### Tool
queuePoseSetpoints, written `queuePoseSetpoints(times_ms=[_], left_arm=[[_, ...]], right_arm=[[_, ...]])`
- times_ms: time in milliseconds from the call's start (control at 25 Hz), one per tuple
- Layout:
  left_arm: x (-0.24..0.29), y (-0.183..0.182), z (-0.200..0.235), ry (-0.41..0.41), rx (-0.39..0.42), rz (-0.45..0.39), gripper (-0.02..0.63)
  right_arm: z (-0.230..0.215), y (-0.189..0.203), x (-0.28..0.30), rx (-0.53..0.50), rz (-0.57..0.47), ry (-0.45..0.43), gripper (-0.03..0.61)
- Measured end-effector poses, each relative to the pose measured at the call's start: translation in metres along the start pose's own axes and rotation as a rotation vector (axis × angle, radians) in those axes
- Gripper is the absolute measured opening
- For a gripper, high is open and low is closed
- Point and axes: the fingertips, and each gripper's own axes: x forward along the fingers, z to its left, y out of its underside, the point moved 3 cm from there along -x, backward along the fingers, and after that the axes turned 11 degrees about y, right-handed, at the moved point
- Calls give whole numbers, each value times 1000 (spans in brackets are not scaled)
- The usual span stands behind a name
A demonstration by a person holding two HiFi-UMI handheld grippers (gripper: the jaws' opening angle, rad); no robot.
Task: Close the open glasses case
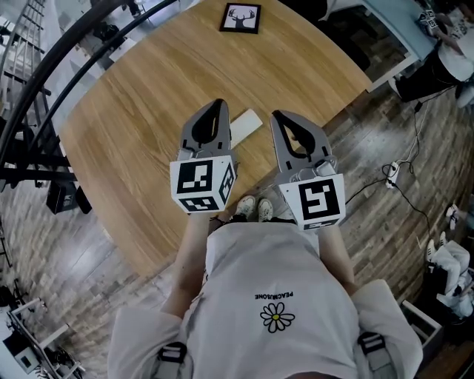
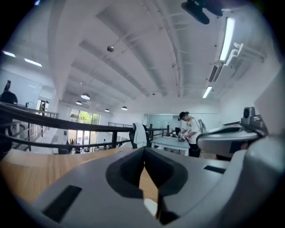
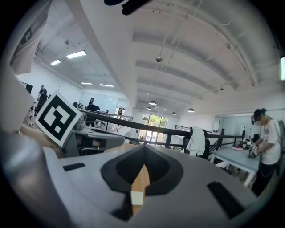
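Note:
A pale, flat glasses case [image 1: 246, 124] lies on the round wooden table [image 1: 141, 111]; it looks like one thin slab with no raised lid. Both grippers hang side by side well above the table, close to my chest, pointing about level. My left gripper [image 1: 220, 102] has its jaws together with nothing in them, and in the left gripper view [image 2: 144, 151] the jaws meet at the tip. My right gripper [image 1: 277, 115] is also shut and empty, with its tips meeting [image 3: 143, 149]. The case shows as a white patch low in each jaw gap [image 2: 150, 205] [image 3: 136, 197].
A framed deer picture [image 1: 241, 18] lies at the table's far edge. A black railing [image 1: 44, 89] curves along the left. Cables and a power strip [image 1: 392, 172] lie on the plank floor at right. A person [image 2: 189, 133] stands at a distant desk.

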Motion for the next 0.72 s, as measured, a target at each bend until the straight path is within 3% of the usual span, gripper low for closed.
queuePoseSetpoints(times_ms=[120,240,480,720], left_arm=[[-17,-15,-3,-72,74,-58,17],[-31,-20,-4,-136,86,-92,17],[-33,-33,-8,-137,131,-116,17],[-37,-36,1,-159,88,-130,17]], right_arm=[[-2,11,1,26,27,21,8],[-5,23,2,59,67,53,6],[-12,33,1,120,93,58,6],[-11,33,3,145,92,45,6]])
